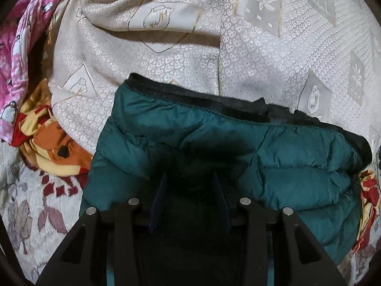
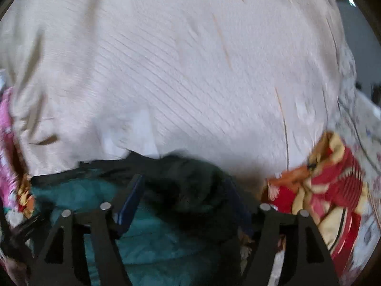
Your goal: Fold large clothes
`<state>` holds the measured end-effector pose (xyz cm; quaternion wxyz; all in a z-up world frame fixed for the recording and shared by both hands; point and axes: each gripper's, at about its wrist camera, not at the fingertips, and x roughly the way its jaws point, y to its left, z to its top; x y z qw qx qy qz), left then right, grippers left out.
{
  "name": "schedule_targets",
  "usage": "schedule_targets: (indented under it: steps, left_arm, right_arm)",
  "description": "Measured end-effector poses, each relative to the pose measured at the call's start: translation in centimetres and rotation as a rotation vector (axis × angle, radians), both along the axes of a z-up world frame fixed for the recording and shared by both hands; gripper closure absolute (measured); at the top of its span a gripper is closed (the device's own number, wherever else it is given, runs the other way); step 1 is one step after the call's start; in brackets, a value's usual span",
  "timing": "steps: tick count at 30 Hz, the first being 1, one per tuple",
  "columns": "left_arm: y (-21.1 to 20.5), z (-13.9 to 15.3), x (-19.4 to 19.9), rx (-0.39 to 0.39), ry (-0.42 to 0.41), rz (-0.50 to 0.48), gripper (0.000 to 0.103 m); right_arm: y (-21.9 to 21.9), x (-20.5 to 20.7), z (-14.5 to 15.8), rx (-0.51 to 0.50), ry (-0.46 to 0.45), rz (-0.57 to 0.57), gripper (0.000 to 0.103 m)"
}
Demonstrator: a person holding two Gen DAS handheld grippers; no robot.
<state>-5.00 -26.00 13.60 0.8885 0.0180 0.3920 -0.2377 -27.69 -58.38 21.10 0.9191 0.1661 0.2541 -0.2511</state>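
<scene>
A teal quilted puffer jacket (image 1: pixel 238 147) with a black furry lining along its far edge lies folded on the bed. My left gripper (image 1: pixel 189 178) hovers over the jacket's near part, its dark blue fingers (image 1: pixel 159 200) apart with jacket fabric in shadow between them. In the blurred right wrist view the jacket (image 2: pixel 152 245) lies below my right gripper (image 2: pixel 185 186), whose fingers (image 2: pixel 132 200) are spread wide around a dark bunch of the jacket's lining.
A cream patterned bedcover (image 1: pixel 190 47) fills the far side in both views. A pink printed cloth (image 1: pixel 16 47) lies at the left. An orange, red and yellow cloth (image 1: pixel 52 147) lies left of the jacket and shows in the right wrist view (image 2: pixel 328 186).
</scene>
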Motion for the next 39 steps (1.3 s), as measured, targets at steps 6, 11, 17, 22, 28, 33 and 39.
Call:
schedule_targets:
  steps: [6, 11, 17, 22, 28, 33, 39]
  left_arm:
    - [-0.9, -0.3, 0.7, 0.024, -0.011, 0.004, 0.083]
    - [-1.7, -0.8, 1.5, 0.061, -0.024, -0.003, 0.081]
    - [-2.4, -1.4, 2.1, 0.073, -0.062, -0.018, 0.074]
    - [-2.3, -1.0, 2.0, 0.087, -0.068, -0.032, 0.073]
    - [1.0, 1.7, 0.7, 0.019, -0.109, 0.002, 0.073]
    - [2.0, 0.8, 2.7, 0.063, -0.070, 0.073, 0.073]
    - [1.4, -1.4, 3.9, 0.105, -0.058, 0.071, 0.068]
  right_arm:
    - [5.2, 5.9, -3.2, -0.119, 0.184, 0.278, 0.019]
    - [5.7, 10.7, -6.6, -0.161, 0.294, 0.244, 0.019]
    - [3.8, 12.6, -10.0, -0.050, 0.293, 0.218, 0.011]
    - [4.0, 13.2, -10.0, 0.012, 0.356, 0.267, 0.007]
    - [6.4, 8.9, -6.7, -0.092, 0.294, 0.230, 0.007]
    - [4.7, 7.3, -5.8, -0.116, 0.258, 0.161, 0.007]
    - [1.0, 8.7, -9.3, -0.029, 0.299, 0.097, 0.006]
